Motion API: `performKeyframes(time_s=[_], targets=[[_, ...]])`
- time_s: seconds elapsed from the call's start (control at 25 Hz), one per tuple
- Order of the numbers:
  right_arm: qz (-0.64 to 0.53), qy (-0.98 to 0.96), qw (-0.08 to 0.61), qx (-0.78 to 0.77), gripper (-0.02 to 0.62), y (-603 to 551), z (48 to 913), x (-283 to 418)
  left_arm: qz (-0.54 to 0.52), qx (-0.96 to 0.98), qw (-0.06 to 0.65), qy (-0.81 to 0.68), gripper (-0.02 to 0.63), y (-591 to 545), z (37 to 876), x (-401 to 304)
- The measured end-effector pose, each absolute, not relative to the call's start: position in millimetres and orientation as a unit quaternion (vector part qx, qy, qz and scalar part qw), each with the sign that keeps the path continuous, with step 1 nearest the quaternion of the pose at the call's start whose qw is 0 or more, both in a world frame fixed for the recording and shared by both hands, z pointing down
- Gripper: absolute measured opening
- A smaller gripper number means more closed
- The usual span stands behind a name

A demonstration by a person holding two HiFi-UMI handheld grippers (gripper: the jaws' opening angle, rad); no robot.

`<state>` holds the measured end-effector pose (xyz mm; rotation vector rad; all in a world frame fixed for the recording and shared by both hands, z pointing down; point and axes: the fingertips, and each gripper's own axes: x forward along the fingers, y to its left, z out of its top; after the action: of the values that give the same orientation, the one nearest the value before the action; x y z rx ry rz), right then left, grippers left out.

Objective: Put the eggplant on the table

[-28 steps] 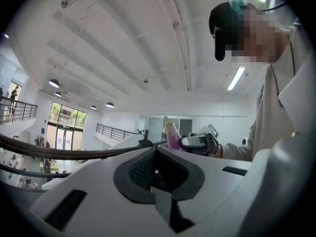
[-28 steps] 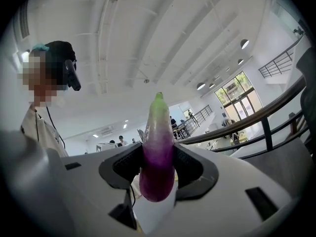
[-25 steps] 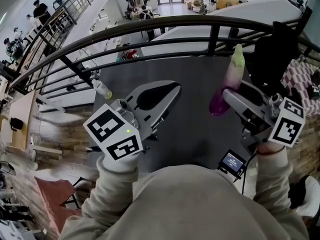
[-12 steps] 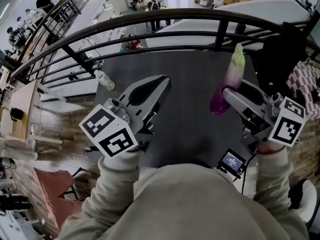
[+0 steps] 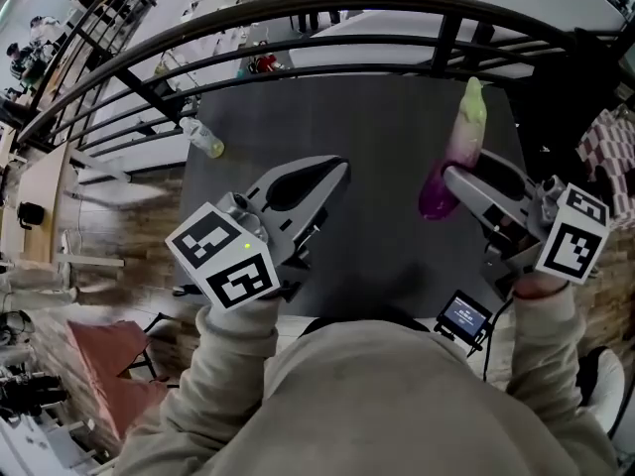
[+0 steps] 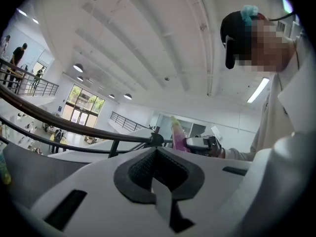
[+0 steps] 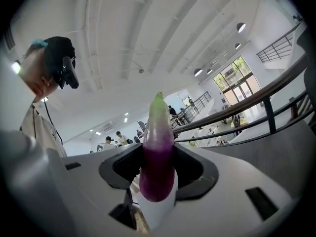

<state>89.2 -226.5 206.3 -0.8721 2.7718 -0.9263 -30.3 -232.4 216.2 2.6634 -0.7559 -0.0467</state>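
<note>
The right hand-held gripper is clamped on the eggplant, its two jaws pressing on the dark purple lower part while the paler upper part and the green tip stick out ahead of them. In the head view the eggplant lies over the right far part of the dark grey counter, with its green tip pointing toward the black railing that curves behind the counter. In the right gripper view the eggplant stands between the dark pads and shows against the hall and ceiling beyond, with the grey counter surface off to one side of it; whether it touches the counter I cannot tell. The left hand-held gripper is over the middle of the counter with its jaw tips together and nothing between them, well apart from the eggplant. A plastic bottle lies near the counter's far left corner, and a small device with a lit screen sits at the near right edge.
</note>
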Motion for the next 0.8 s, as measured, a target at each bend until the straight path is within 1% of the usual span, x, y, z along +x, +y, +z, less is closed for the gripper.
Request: performKeyframes(time_s=[0.32, 0.56, 0.8], targets=[[-0.324, 0.9, 0.029, -0.29, 0.207, -230.8, 228.2, 95.6, -0.007, 0.937, 0.214, -0.276, 0.0, -238.9, 240.8, -27.9], [-0.343, 0.893, 0.026, -0.289, 0.207, -231.3, 252.9, 103.3, 0.01, 0.942, 0.22, -0.252, 0.0, -232.0, 263.7, -7.9], [-0.358, 0.888, 0.015, -0.288, 0.207, -236.0, 269.3, 100.0, 0.018, 0.94, 0.237, -0.245, 0.0, -232.9, 284.4, -2.8]])
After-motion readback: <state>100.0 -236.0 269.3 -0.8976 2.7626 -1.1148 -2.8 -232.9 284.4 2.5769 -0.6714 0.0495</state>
